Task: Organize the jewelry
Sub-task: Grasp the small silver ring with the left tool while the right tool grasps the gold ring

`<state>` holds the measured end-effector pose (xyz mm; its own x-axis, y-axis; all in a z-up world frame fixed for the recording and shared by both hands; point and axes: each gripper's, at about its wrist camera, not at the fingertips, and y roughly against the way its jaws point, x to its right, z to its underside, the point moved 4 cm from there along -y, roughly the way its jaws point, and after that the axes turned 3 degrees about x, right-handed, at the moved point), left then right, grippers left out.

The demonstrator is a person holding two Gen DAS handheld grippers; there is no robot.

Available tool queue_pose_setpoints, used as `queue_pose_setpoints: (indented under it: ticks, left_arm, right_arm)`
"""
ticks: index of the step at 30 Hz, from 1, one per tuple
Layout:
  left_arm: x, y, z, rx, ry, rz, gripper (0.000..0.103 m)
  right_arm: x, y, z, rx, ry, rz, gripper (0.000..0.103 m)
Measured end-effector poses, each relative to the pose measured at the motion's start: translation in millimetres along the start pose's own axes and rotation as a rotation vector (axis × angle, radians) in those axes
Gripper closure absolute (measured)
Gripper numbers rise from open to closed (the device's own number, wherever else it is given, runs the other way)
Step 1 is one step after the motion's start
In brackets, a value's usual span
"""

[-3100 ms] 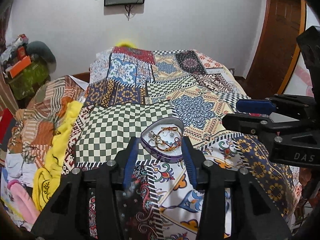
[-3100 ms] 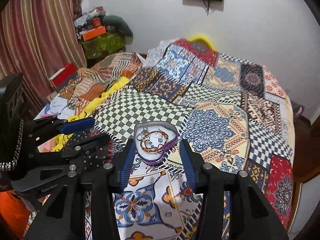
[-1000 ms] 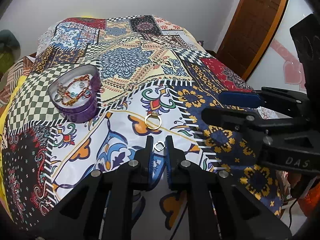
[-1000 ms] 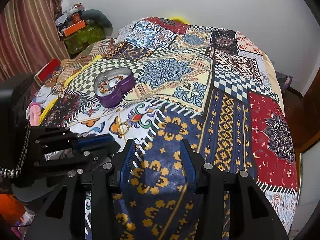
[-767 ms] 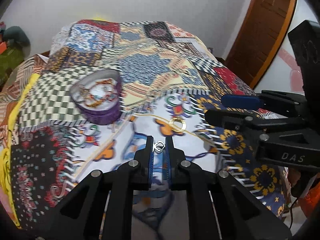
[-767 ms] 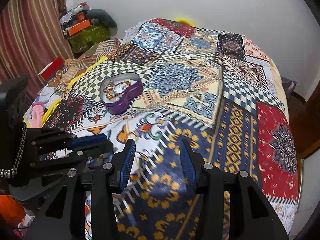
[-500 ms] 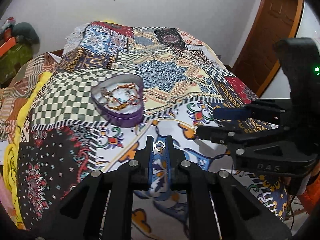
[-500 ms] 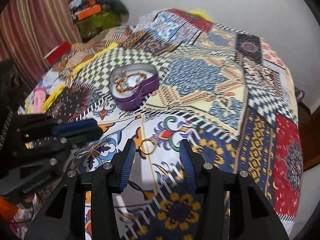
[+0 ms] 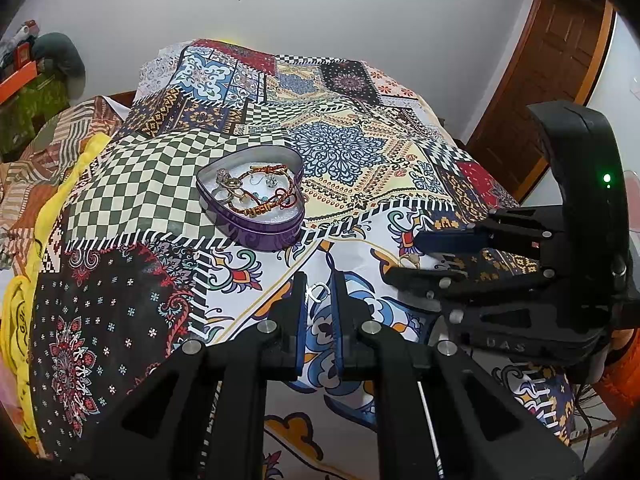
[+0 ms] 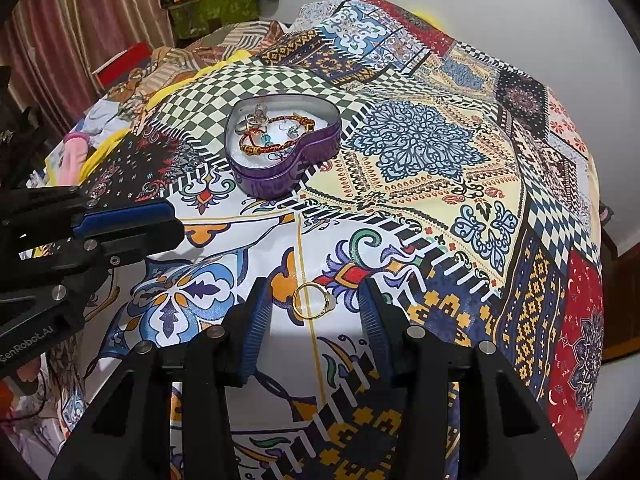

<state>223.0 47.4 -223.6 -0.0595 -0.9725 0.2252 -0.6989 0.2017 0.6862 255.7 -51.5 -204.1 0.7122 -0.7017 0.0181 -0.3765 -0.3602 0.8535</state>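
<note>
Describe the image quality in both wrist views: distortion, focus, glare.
Left wrist view: strong fisheye bends the bedspread edges, corners vignette dark, the heart tin is sharp, a green light glows. Right wrist view: same curvature, gold ring crisp, a pale bright patch beneath it.

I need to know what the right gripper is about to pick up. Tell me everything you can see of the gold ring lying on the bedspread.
The gold ring is a thin, shiny metal band with a small raised setting on its right side; any stone is too small to tell. It lies flat on the patterned bedspread, over a yellow line in the print. It sits between the closing jaws of the right hand-held gripper; neither pad touches it yet. The purple heart-shaped tin stands farther away.
</note>
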Motion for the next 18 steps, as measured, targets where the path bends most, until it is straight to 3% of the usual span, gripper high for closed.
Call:
queue_pose_setpoints:
  ticks: [2,18]
  left_arm:
    - [-0.5,1.6,-0.1,0.004,0.003,-0.001,0.094]
    - [-12.9,25.8,-21.7,0.075,0.009,-0.029,0.094]
  right_arm:
    - [-0.2,1.0,0.0,0.003,0.000,-0.001,0.083]
    - [13.5,29.2,-18.7,0.098,-0.106,0.002,0.083]
